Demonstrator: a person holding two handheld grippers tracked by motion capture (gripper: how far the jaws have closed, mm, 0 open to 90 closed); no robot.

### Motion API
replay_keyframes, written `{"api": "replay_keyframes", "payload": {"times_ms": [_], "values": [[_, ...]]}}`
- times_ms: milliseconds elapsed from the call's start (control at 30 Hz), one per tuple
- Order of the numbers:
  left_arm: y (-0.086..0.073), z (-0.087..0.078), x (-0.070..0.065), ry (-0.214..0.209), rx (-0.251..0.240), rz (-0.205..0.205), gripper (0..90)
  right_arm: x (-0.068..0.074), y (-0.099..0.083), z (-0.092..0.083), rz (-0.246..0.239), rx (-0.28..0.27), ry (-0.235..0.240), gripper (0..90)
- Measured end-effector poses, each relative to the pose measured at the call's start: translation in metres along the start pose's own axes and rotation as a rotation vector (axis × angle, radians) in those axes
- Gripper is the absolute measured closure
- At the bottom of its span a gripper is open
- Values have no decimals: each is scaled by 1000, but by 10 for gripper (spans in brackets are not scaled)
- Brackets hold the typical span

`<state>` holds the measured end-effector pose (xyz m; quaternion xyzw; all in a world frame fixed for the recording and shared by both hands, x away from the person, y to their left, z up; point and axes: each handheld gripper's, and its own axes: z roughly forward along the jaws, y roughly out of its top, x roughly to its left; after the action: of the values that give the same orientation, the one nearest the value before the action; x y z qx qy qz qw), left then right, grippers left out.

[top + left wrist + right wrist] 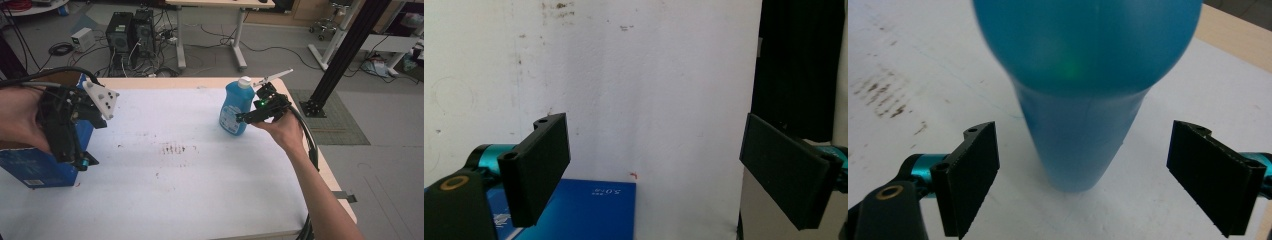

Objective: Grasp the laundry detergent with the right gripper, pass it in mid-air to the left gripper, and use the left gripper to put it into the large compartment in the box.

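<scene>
Blue bottle (236,111) stands upright on the table (200,175); right claw (243,118) gapes wide just beside it, holding nothing; left claw (654,170), well apart from the bottle, gapes empty too

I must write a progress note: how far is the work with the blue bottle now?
Little looks done: the blue bottle stands upright on the white table, not gripped. In hand: the right gripper sits at the bottle, jaws open on either side, apart from it. The left gripper hangs open above the blue box. Closing and lifting are left.
</scene>
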<state>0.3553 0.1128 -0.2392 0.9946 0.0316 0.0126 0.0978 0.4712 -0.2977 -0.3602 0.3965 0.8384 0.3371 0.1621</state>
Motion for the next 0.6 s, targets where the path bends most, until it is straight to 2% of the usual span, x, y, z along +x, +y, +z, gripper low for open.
{"api": "replay_keyframes", "payload": {"times_ms": [233,333,600], "values": [[-7,0,1,3,-3,-14,128,-2,2,7,34,-45,0,128],[-8,1,1,5,-17,-20,128,-1,3,11,33,-44,1,128],[-8,1,2,4,-9,-19,128,1,4,16,31,-61,-17,128]]}}
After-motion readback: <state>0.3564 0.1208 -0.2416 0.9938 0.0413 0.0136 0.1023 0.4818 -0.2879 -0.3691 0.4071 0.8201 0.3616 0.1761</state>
